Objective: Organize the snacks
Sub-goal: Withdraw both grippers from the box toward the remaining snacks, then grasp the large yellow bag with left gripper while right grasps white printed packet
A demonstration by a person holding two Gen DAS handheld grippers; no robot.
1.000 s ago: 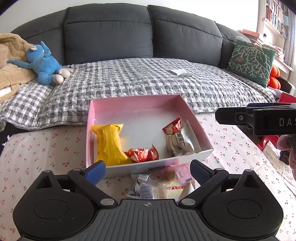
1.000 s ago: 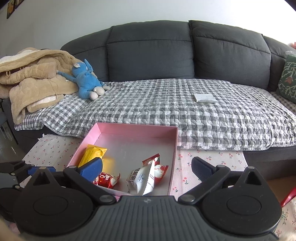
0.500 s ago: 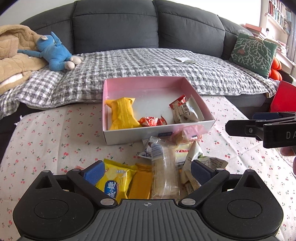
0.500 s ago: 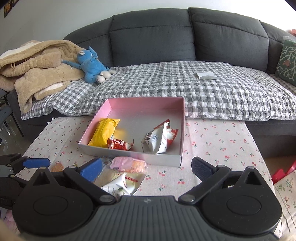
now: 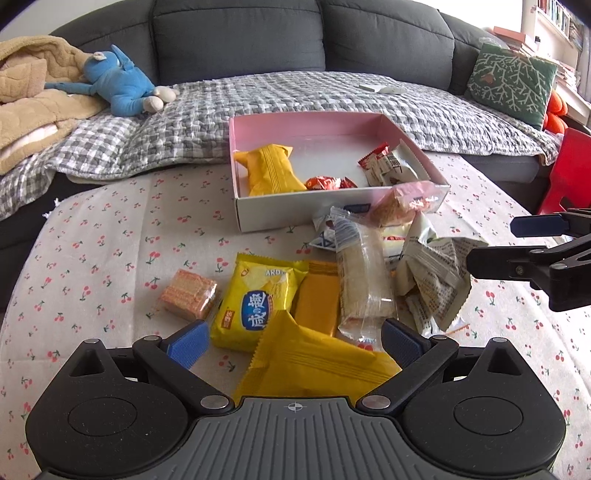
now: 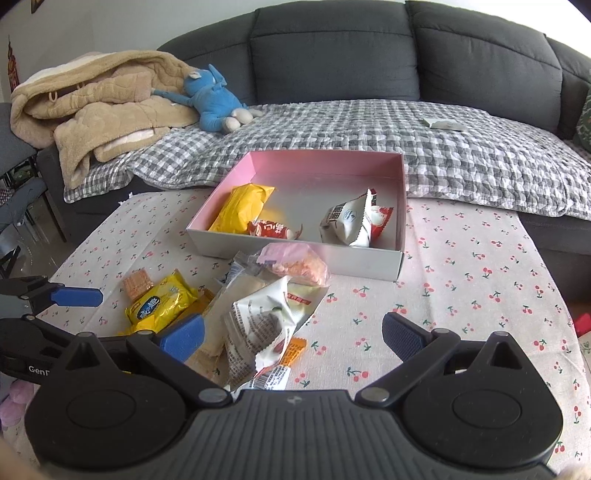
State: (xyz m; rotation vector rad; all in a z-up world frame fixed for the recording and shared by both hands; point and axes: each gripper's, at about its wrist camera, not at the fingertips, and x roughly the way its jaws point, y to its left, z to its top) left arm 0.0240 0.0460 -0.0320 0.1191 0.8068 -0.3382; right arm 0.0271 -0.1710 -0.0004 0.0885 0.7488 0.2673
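Claws: our left gripper point(image 5: 293, 341) & right gripper point(image 6: 293, 338) both spread wide, holding nothing.
Snack: crinkly yellow plastic packet point(image 5: 258, 301), light, soft, slippery; we'd pinch its edge.
Goes in: pink cardboard box point(image 5: 332, 122).

I am in somebody's living room: a dark grey sofa point(image 6: 332, 51) fills the back wall, its seat covered by a grey checked quilt point(image 6: 369, 125) with a blue plush toy point(image 6: 214, 99) and a heap of beige blankets point(image 6: 96, 110) lying on it. A green patterned cushion point(image 5: 511, 81) leans in the sofa corner beside bookshelves point(image 5: 554, 22), and the counter point(image 6: 480, 266) wears a cherry-print cloth
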